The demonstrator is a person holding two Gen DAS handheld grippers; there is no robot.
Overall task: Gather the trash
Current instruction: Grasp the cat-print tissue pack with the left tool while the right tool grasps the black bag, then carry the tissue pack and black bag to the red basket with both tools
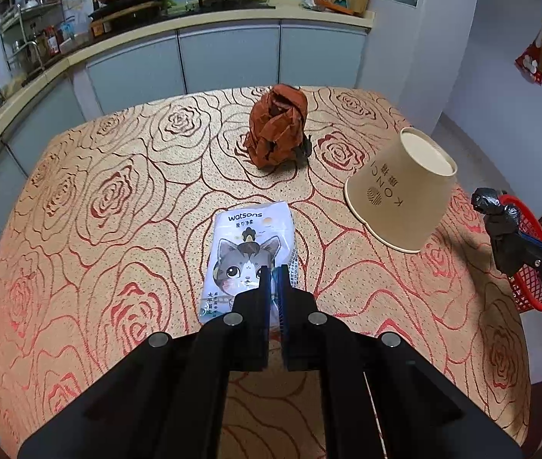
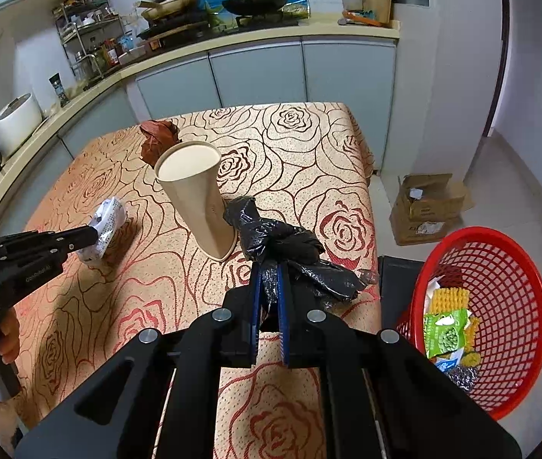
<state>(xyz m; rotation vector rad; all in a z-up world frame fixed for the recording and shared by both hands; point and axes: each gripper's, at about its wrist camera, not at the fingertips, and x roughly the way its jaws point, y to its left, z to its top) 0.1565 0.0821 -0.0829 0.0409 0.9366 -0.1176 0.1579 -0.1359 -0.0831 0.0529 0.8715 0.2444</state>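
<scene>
The left hand-held gripper (image 1: 274, 273) is clamped on a white cat-print packet (image 1: 250, 256); the right hand-held gripper (image 2: 270, 279) is clamped on a knotted black plastic bag (image 2: 282, 239). Both are above the bench (image 1: 118, 199), covered in a rose-patterned cloth. An upturned paper cup (image 2: 198, 195) stands near the bag, crumpled brown paper (image 1: 278, 126) beyond the cup. On the floor beside the bench sits a red basket (image 2: 512, 306) holding wrappers. Kitchen cabinets (image 1: 229, 57) line the wall behind.
</scene>
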